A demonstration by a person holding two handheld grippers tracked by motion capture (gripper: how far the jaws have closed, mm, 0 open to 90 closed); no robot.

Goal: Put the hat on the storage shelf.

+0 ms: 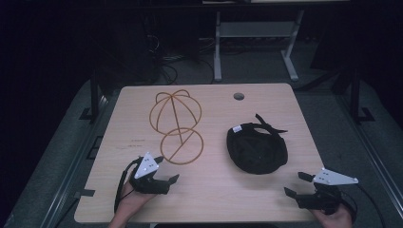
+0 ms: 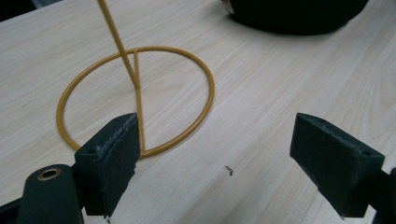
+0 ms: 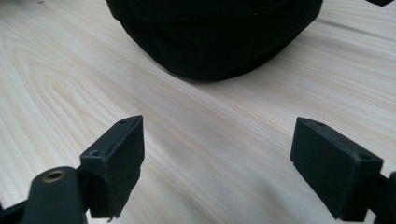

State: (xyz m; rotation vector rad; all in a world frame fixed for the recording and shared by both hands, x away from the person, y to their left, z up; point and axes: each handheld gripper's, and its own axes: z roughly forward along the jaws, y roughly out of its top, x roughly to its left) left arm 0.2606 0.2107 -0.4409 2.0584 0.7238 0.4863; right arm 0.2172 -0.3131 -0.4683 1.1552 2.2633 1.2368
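Golden wire stand [image 1: 177, 124] sits on the worktop [image 1: 214, 199] left of centre, just beyond our left claw [image 1: 167, 169], whose jaws gape wide. Right of centre lies the black cap [image 1: 256, 148]; our right claw [image 1: 295, 184], jaws apart, hovers near it.

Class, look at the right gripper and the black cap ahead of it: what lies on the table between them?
Nothing: between the right gripper and the black cap runs bare wooden table, as the right gripper view and the high view show.

Mustard-yellow wire stand [image 1: 177, 126], black cap [image 1: 257, 148], pale woodgrain table [image 1: 214, 190].
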